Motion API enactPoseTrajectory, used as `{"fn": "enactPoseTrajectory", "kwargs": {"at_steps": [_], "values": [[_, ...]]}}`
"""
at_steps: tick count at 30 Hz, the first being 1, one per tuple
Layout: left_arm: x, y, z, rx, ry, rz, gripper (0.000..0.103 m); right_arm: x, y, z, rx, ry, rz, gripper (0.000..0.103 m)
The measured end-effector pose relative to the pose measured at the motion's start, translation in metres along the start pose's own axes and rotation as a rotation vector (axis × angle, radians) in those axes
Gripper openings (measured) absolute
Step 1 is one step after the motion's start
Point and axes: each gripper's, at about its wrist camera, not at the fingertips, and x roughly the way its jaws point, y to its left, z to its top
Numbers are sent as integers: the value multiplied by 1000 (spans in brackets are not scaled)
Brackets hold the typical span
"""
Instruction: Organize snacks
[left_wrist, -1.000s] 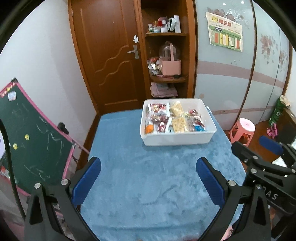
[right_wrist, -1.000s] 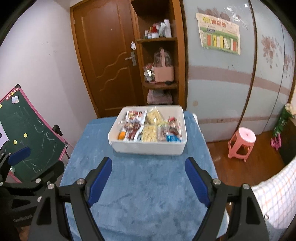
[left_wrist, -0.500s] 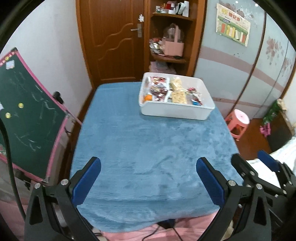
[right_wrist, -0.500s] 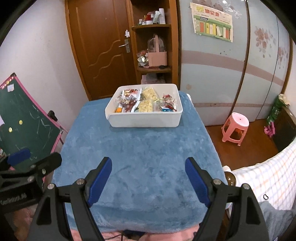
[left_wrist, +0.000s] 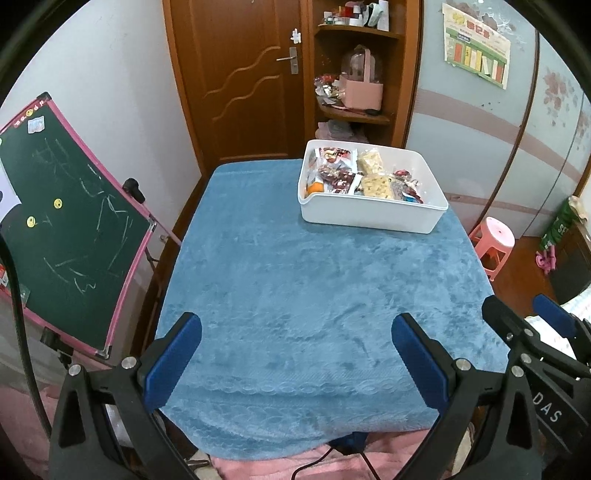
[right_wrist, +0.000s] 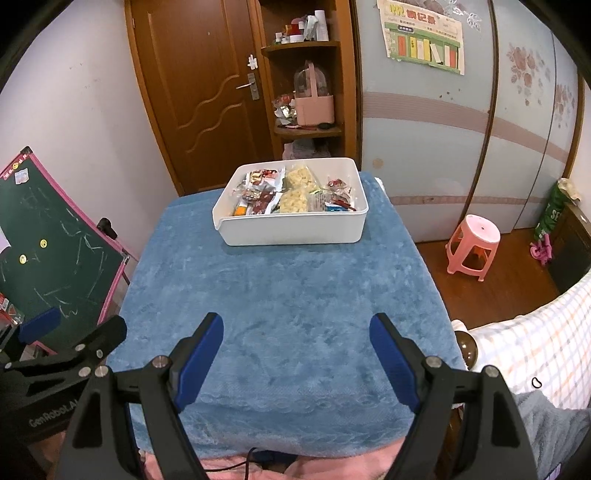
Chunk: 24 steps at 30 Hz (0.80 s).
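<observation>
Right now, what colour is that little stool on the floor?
Pink stool, clearest in the right wrist view.

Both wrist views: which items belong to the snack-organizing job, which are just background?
Job:
- white bin on the blue table cover
- snack packets inside it
- left tool and right tool, both open, empty

Background:
- chalkboard
- pink stool
- pink basket on the shelf
- wall poster

You can't read the snack packets (right_wrist: 291, 194) in the bin (right_wrist: 295, 230); they overlap. The chalkboard (left_wrist: 66, 236) runs off the frame's left edge.
</observation>
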Motion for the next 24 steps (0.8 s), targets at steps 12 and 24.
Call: {"fn": "enactPoseTrajectory", "kwargs": {"at_steps": [12, 24], "values": [[1, -1, 0, 0, -14, 20, 102, 3, 3, 1, -3, -2, -7, 82], [6, 0, 0, -4, -8, 19, 102, 7, 2, 1, 2, 8, -6, 82]]}}
